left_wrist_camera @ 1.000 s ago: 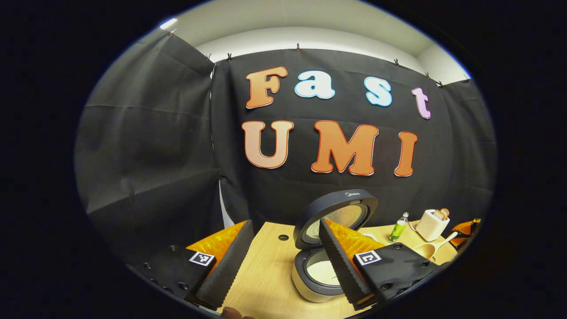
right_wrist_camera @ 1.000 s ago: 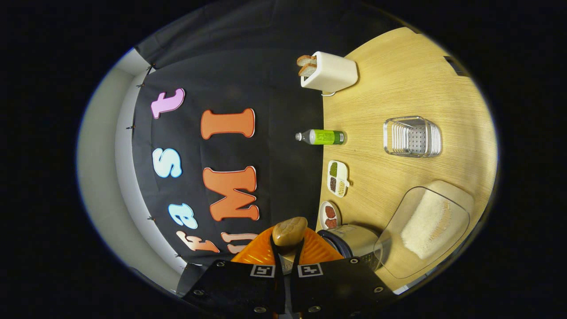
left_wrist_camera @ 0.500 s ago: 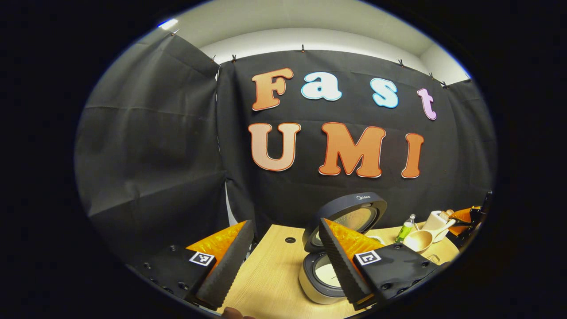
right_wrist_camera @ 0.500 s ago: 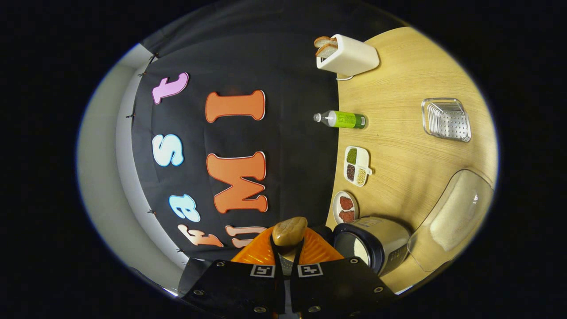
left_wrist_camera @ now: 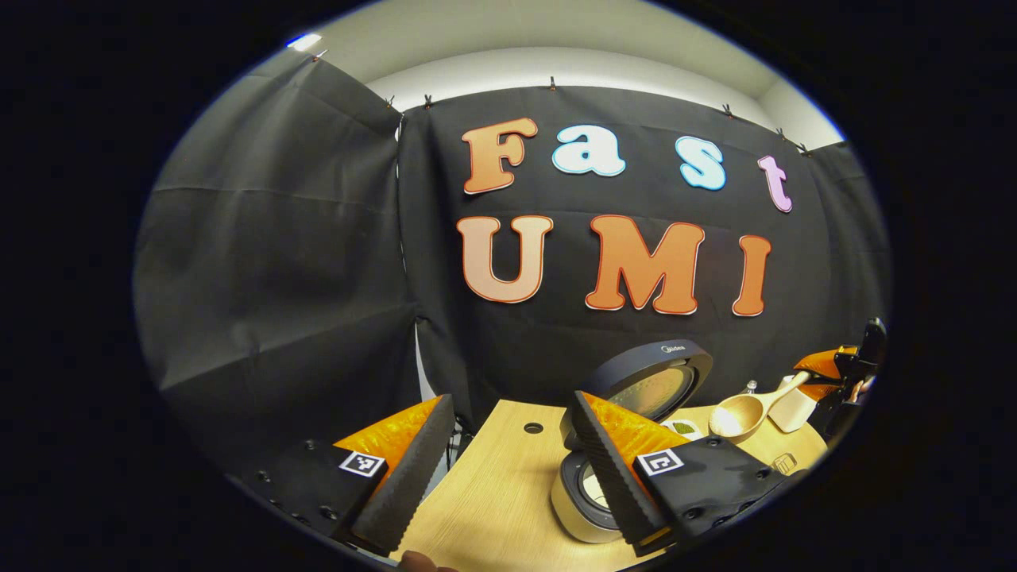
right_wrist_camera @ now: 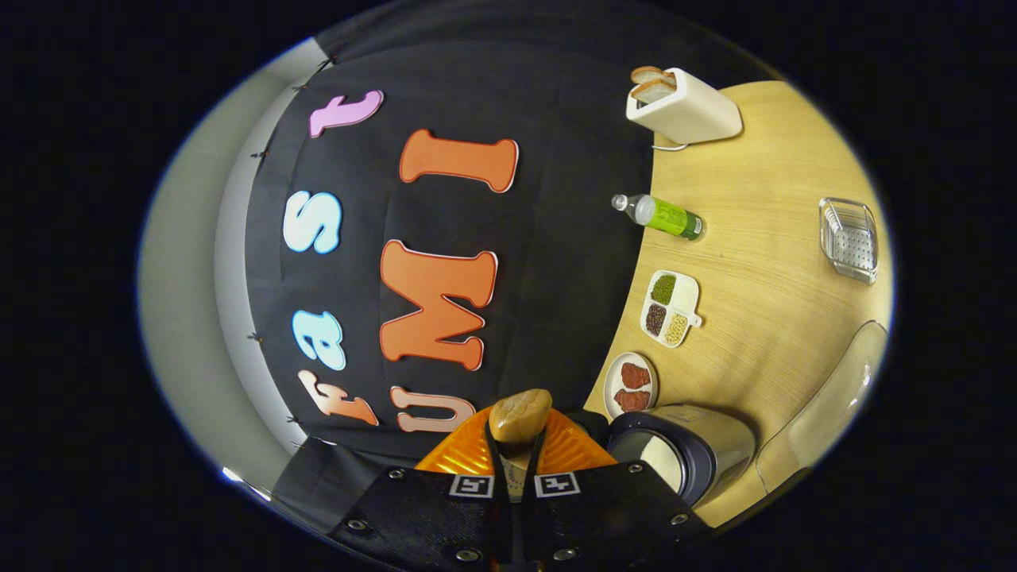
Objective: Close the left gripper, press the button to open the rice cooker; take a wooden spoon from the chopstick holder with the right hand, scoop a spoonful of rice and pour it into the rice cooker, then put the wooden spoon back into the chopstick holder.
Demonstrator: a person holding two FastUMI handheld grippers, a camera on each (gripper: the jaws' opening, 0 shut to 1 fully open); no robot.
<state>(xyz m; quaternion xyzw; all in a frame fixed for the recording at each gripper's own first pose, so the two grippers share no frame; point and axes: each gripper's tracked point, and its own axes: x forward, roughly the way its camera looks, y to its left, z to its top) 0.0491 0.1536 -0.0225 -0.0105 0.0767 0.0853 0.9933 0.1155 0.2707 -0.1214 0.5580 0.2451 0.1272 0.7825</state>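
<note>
Right gripper clamps the wooden spoon above the open rice cooker; left gripper gapes apart beside it.

A small brand mark on the rice cooker lid is too blurred to read.

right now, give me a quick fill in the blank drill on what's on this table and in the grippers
1. The rice cooker has its lid ____.
2. The right gripper is shut on the handle of a wooden ____.
3. The white toaster has slices of ____ sticking out of it.
4. The left gripper has its jaws ____.

Missing words: open; spoon; bread; open
</note>
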